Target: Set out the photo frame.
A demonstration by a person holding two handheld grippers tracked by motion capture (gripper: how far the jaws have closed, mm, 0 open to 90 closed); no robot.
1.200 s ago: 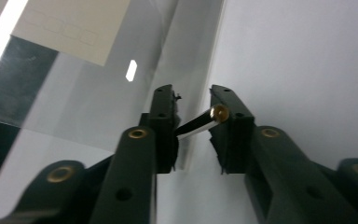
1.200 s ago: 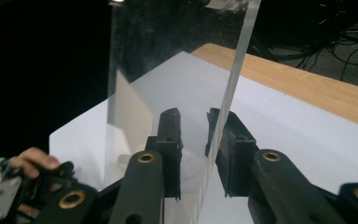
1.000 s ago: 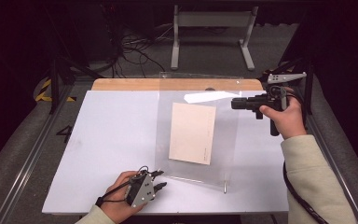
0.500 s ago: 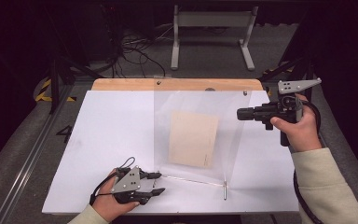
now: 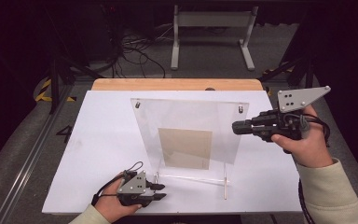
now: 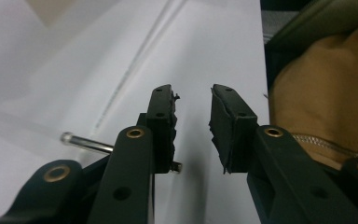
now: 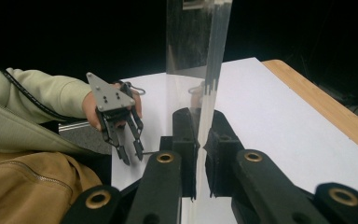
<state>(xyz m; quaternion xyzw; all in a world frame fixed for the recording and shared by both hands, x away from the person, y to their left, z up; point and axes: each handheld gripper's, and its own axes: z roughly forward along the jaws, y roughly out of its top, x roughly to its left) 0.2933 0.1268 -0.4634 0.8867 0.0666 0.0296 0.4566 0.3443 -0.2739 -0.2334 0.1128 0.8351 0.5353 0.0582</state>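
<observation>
Acrylic frame [image 5: 191,130] | upright, right claw [image 7: 200,154] pinching edge | top cropped

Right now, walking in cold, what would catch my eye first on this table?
Probably the clear acrylic panel standing tilted up in the middle of the white table, a tan card showing through it. The right gripper clamps its right edge. Near the front edge, the left gripper sits by a metal pin, jaws apart.

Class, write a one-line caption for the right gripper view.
Right gripper clamps the edge of an upright clear acrylic panel above the white table.
</observation>
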